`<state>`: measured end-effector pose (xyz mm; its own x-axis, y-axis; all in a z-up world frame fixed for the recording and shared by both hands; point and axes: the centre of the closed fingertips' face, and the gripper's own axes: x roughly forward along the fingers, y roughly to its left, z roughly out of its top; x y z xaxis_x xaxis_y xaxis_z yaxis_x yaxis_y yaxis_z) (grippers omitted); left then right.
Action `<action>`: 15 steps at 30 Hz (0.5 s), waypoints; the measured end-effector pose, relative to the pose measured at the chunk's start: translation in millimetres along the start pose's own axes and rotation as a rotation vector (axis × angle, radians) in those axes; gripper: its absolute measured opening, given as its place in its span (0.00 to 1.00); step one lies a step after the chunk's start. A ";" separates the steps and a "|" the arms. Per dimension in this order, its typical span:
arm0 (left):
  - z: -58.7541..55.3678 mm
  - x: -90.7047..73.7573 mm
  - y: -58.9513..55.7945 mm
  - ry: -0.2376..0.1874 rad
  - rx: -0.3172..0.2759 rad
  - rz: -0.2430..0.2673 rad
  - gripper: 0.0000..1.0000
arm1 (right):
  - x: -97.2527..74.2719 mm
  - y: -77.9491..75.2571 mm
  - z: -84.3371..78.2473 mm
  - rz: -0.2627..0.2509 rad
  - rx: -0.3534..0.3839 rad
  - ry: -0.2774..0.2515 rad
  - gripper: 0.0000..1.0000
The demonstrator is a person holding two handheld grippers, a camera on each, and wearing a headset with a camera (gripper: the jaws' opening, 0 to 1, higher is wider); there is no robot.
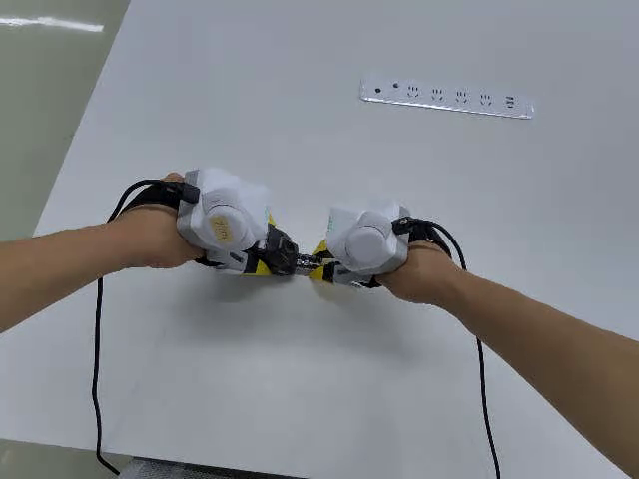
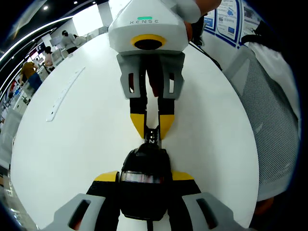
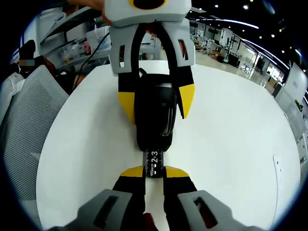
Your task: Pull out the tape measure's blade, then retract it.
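Cables (image 1: 97,349), black and looping, trail toward 6 o'clock across the white tabletop (image 1: 300,150) in the head view. At 1 o'clock from the work lies a long white power strip (image 1: 446,99), well apart from everything I am handling. A white mesh chair back (image 2: 269,120) stands just beyond the tabletop's edge at 3 o'clock in the left gripper view.

My left tool (image 1: 265,261) is clamped around the black plastic tape measure case (image 2: 144,183), at the middle of the head view, low over the tabletop; I cannot tell whether it rests on it. My right tool (image 3: 154,172) is pinched closed on the dark blade with white numerals (image 3: 154,161), a short stretch of which is out of the case. The two tools point at each other, yellow tips near, with the case between them.
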<state>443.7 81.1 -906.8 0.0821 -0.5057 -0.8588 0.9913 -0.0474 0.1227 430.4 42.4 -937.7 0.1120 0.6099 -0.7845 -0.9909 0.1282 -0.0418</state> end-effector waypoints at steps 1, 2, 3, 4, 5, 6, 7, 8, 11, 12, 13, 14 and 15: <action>0.2 -0.1 0.0 0.000 -0.001 0.000 0.35 | -0.7 0.1 -0.7 0.000 0.000 0.000 0.13; 0.3 -0.1 0.0 0.001 0.000 0.000 0.35 | -1.5 0.0 -1.9 0.000 0.000 0.001 0.13; 0.2 0.1 0.1 0.002 0.000 -0.001 0.35 | -2.0 -0.1 -2.7 0.000 0.002 0.001 0.13; 0.0 0.4 0.3 0.002 0.001 -0.001 0.35 | -2.7 -0.2 -3.7 0.000 0.003 0.001 0.13; -0.1 0.4 0.3 0.002 0.000 -0.001 0.35 | -3.2 -0.1 -4.3 0.000 0.004 0.001 0.13; 0.0 0.4 0.4 0.002 0.001 -0.001 0.35 | -3.5 -0.2 -5.0 0.000 0.004 0.002 0.13; -0.2 0.6 0.5 0.002 0.001 -0.001 0.35 | -4.0 -0.4 -5.8 -0.001 0.004 0.002 0.13; -0.3 0.7 0.6 0.003 0.001 -0.001 0.35 | -4.4 -0.4 -6.4 -0.001 0.004 0.003 0.13; -0.6 0.9 0.9 0.003 0.001 -0.001 0.35 | -5.9 -0.3 -8.1 -0.002 0.009 0.004 0.13; -0.8 1.0 1.2 0.003 0.000 -0.001 0.35 | -6.6 -0.6 -9.1 -0.003 0.009 0.006 0.13; -0.8 1.1 1.3 0.003 0.000 0.000 0.35 | -7.1 -0.8 -9.9 -0.003 0.009 0.008 0.13; -0.8 1.1 1.4 0.003 -0.001 0.000 0.35 | -8.0 -0.9 -11.2 -0.002 0.010 0.008 0.13; -0.8 1.1 1.4 0.003 -0.002 0.000 0.35 | -8.6 -1.0 -12.3 -0.003 0.010 0.009 0.13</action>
<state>445.2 81.2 -907.9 0.0822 -0.5030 -0.8603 0.9916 -0.0456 0.1213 429.5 27.4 -938.5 0.1138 0.6028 -0.7898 -0.9898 0.1374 -0.0378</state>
